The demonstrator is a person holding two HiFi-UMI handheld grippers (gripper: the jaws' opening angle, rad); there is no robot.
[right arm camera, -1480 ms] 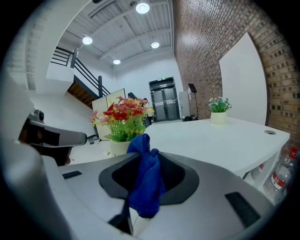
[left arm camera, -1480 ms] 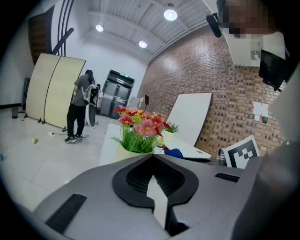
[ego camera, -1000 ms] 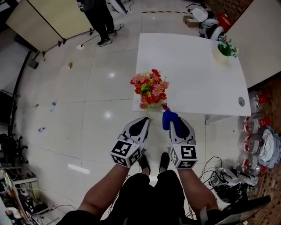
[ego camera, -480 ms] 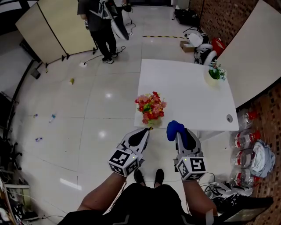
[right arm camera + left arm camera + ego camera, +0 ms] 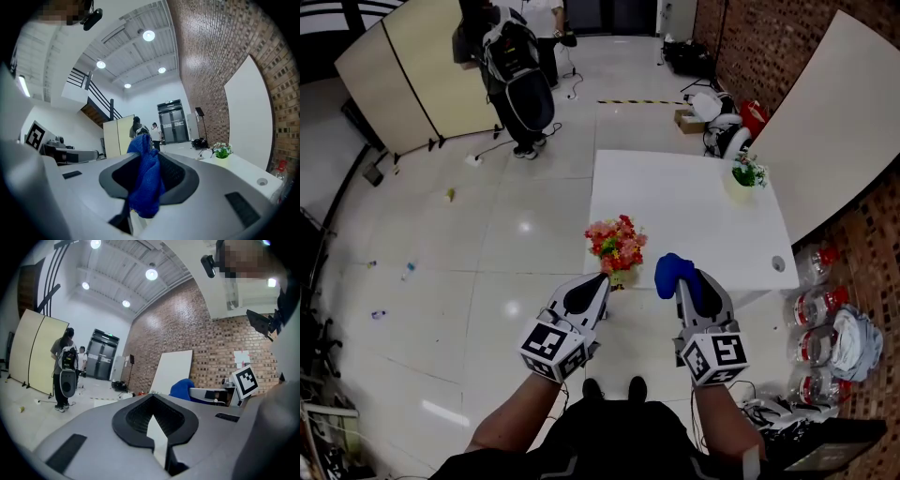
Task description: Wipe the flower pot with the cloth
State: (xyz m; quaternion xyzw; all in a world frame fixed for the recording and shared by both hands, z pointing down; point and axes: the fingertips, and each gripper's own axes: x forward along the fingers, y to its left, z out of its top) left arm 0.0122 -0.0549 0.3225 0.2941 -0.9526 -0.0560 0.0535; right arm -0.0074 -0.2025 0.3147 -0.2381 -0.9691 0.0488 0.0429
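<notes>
Both tongs are held side by side short of the bench (image 5: pixel 694 211), pointing forward rather than down, so neither gripper view shows the pot. The right tongs (image 5: pixel 684 281) are clenched on the blue cloth (image 5: pixel 673 269), which bunches up beyond their tips. That grip leaves loose fabric free as a wiping face. The left tongs (image 5: pixel 596 283) are closed with nothing between them. The flower pot (image 5: pixel 622 277), topped with red and pink flowers (image 5: pixel 616 242), stands at the bench's near corner, just ahead of the left tongs' tips and ahead-left of the cloth, touched by neither. Wiping, I judge, has not begun. The cloth must cross to the pot's wall, and the empty left tongs are well placed to steady a pot that could tip off the edge.
</notes>
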